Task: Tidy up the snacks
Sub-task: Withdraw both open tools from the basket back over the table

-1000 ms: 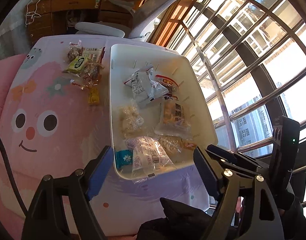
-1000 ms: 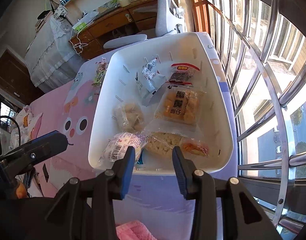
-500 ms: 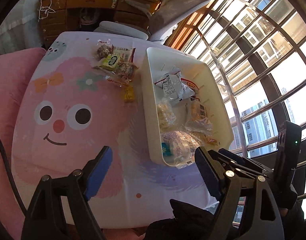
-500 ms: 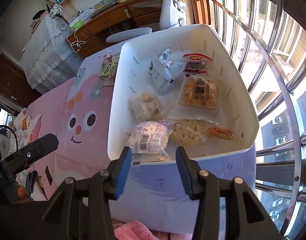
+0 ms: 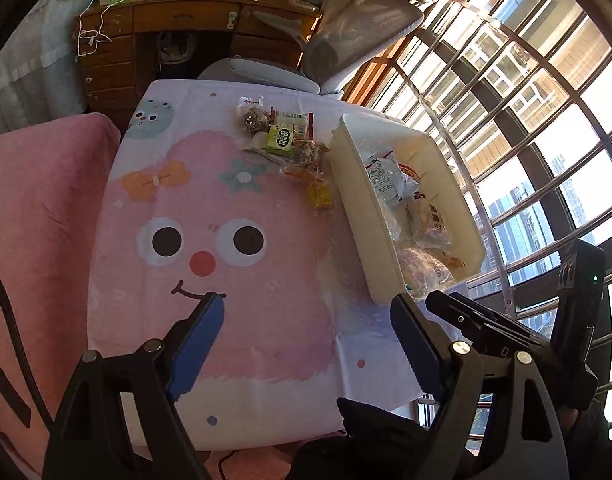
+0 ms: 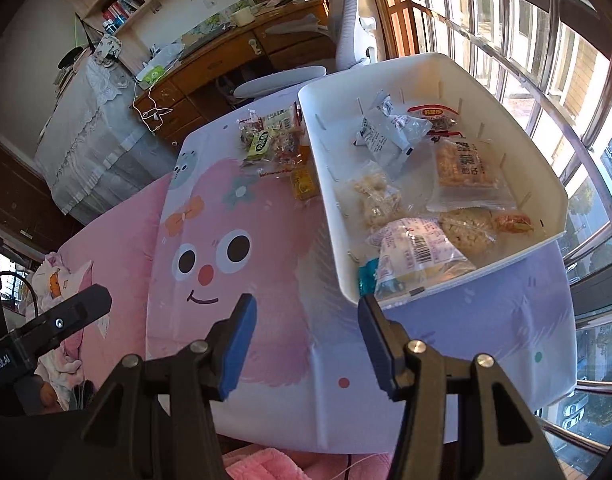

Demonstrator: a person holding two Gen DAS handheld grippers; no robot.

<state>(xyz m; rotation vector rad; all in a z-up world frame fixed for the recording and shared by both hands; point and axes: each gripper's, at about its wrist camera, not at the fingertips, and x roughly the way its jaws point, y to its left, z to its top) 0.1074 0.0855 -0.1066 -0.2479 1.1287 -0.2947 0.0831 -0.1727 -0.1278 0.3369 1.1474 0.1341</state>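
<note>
A white bin (image 5: 347, 184) (image 6: 517, 140) stands on the right side of the table and holds several snack packets (image 6: 417, 256). A small pile of loose snack packets (image 5: 290, 140) (image 6: 272, 142) lies on the cloth at the bin's far left corner, with a yellow packet (image 5: 319, 196) (image 6: 302, 184) nearest me. My left gripper (image 5: 306, 320) is open and empty above the near table edge. My right gripper (image 6: 306, 312) is open and empty, just off the bin's near left corner.
The table is covered by a pink cartoon-face cloth (image 5: 210, 248) (image 6: 210, 256). A grey office chair (image 5: 345, 28) and a wooden desk (image 5: 186, 20) stand beyond the table. Barred windows (image 6: 525, 40) run along the right. A pink blanket (image 5: 38, 208) lies left.
Both grippers have pulled back and to the left from over the bin's near end. The right gripper's jaws have widened. The snacks have not moved.
</note>
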